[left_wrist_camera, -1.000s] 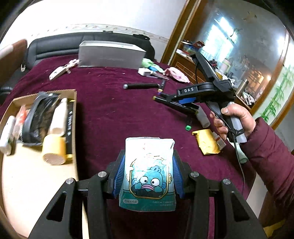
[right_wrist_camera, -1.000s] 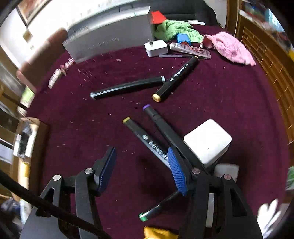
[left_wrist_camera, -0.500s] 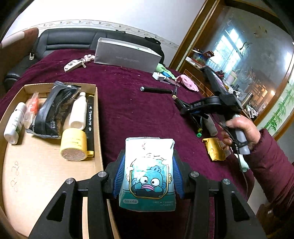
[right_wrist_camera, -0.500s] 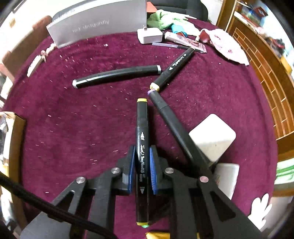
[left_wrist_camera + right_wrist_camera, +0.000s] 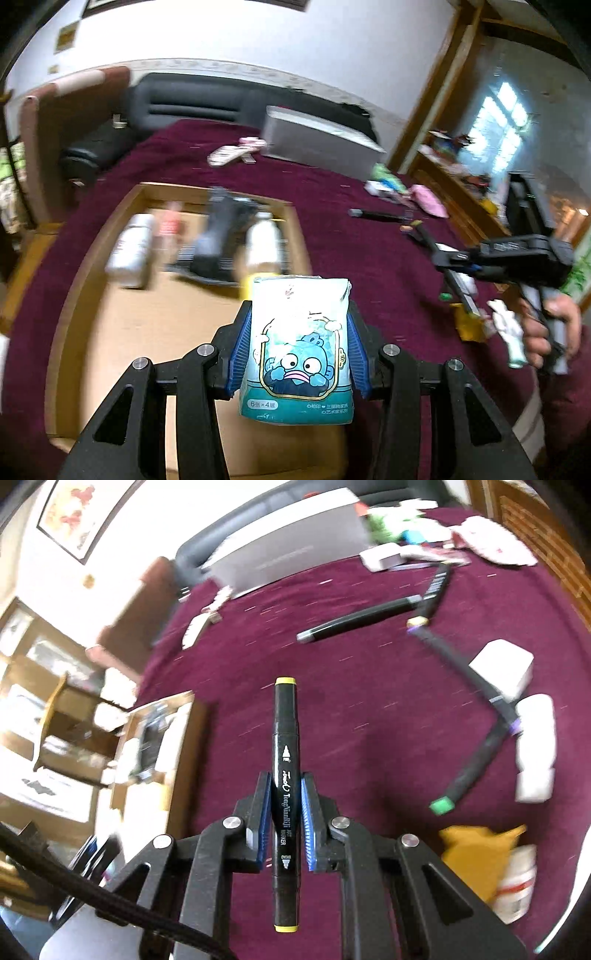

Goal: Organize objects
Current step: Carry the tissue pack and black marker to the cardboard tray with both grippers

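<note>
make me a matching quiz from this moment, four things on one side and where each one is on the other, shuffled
Things:
1. tissue pack
2. yellow-capped marker
3. white bottle
4. green-capped marker

Places:
A. lying on the maroon cloth
B. clamped in the right gripper
C. inside the cardboard box
D. clamped in the left gripper

Pairs: 1-D, 2-B, 3-C, 4-A

Both wrist views angled down; share maroon table (image 5: pixel 369 266).
</note>
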`<action>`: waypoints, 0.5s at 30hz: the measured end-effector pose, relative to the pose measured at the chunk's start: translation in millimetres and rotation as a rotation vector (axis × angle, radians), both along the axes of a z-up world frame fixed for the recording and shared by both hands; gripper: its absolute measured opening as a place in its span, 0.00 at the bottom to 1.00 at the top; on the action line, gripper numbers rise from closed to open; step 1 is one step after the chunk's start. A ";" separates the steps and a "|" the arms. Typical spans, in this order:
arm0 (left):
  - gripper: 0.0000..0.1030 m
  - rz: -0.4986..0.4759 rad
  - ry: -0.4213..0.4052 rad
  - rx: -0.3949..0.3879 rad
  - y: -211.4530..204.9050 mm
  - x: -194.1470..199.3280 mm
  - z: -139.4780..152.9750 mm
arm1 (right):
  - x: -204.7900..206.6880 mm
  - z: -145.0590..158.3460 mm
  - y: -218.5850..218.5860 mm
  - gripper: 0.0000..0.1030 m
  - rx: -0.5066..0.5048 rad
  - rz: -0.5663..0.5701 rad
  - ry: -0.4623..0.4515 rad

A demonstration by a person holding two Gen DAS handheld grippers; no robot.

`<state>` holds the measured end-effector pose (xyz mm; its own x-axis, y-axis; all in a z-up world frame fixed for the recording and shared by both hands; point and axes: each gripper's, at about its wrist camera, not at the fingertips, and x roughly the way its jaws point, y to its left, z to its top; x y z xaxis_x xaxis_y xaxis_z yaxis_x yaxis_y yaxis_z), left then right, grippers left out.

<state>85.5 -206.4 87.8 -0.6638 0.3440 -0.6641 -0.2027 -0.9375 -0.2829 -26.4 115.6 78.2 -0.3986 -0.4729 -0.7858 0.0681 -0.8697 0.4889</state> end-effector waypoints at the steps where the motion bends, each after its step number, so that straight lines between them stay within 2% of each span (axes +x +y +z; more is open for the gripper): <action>1: 0.40 0.024 0.000 -0.027 -7.8 0.0 1.0 | 2.7 1.0 -9.5 0.12 -0.016 0.020 -0.001; 5: 0.40 0.109 -0.013 -0.144 -43.5 -5.1 2.8 | 10.8 0.1 -56.6 0.12 -0.132 0.116 -0.024; 7: 0.40 0.135 -0.024 -0.173 -59.5 -10.7 -1.0 | 12.4 -3.7 -80.1 0.12 -0.182 0.151 -0.042; 15: 0.40 0.173 -0.101 -0.222 -92.3 -35.2 -30.9 | 15.2 -26.3 -173.3 0.13 -0.211 0.268 -0.105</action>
